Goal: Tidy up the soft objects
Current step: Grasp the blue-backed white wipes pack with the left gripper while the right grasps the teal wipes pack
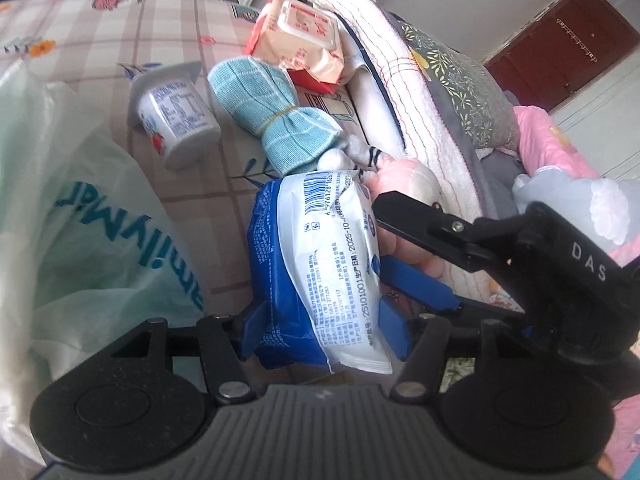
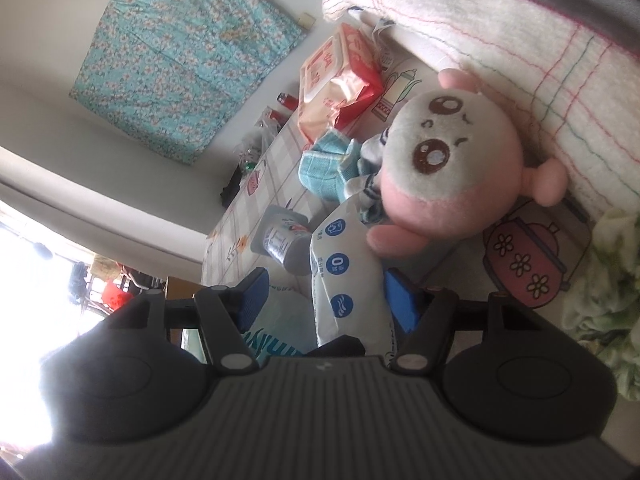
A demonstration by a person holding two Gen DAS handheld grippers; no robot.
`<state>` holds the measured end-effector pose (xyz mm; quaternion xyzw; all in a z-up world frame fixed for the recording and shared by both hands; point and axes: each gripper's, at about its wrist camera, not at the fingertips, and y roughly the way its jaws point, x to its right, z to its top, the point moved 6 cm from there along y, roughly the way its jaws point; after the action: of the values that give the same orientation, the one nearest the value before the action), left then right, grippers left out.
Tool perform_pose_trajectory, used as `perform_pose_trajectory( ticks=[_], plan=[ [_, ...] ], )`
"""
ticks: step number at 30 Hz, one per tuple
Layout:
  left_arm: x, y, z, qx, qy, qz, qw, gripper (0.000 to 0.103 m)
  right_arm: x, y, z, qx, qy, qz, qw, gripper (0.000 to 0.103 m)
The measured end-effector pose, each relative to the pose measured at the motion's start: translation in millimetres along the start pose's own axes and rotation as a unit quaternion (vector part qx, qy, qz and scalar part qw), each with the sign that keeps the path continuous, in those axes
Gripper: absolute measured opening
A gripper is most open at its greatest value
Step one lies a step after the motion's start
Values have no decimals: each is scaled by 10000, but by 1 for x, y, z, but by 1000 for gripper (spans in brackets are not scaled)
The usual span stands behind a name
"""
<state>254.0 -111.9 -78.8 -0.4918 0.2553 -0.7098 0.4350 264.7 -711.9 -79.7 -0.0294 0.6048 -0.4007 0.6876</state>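
Observation:
A blue-and-white pack of wipes (image 1: 320,248) stands tilted between the pads of my left gripper (image 1: 320,328), and both blue pads touch its sides. My right gripper (image 1: 380,232) reaches in from the right with its fingers around the pack's far edge. In the right wrist view the pack (image 2: 344,280) leans on the right pad, with a gap to the left pad, so my right gripper (image 2: 328,296) is open. A pink plush doll (image 2: 448,168) lies just beyond the pack. A rolled light-blue cloth (image 1: 264,100) tied with a band lies behind it.
A white plastic bag (image 1: 80,220) is bunched at the left on the checked bedsheet (image 1: 120,32). A yogurt cup (image 1: 176,120) lies on its side beside the cloth. An orange wipes pack (image 1: 304,36) and a folded white blanket (image 1: 400,80) lie farther back and right.

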Motion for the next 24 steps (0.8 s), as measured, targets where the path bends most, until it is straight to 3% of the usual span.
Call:
perform_pose_trajectory(
  ticks=[12, 24],
  plan=[
    [0, -25, -6, 219, 414, 319, 9984, 64, -22, 9, -2, -238, -150, 253, 9993, 65],
    [4, -37, -8, 464, 965, 745, 9915, 65, -40, 35, -18, -694, -178, 467, 9963, 65]
  ],
)
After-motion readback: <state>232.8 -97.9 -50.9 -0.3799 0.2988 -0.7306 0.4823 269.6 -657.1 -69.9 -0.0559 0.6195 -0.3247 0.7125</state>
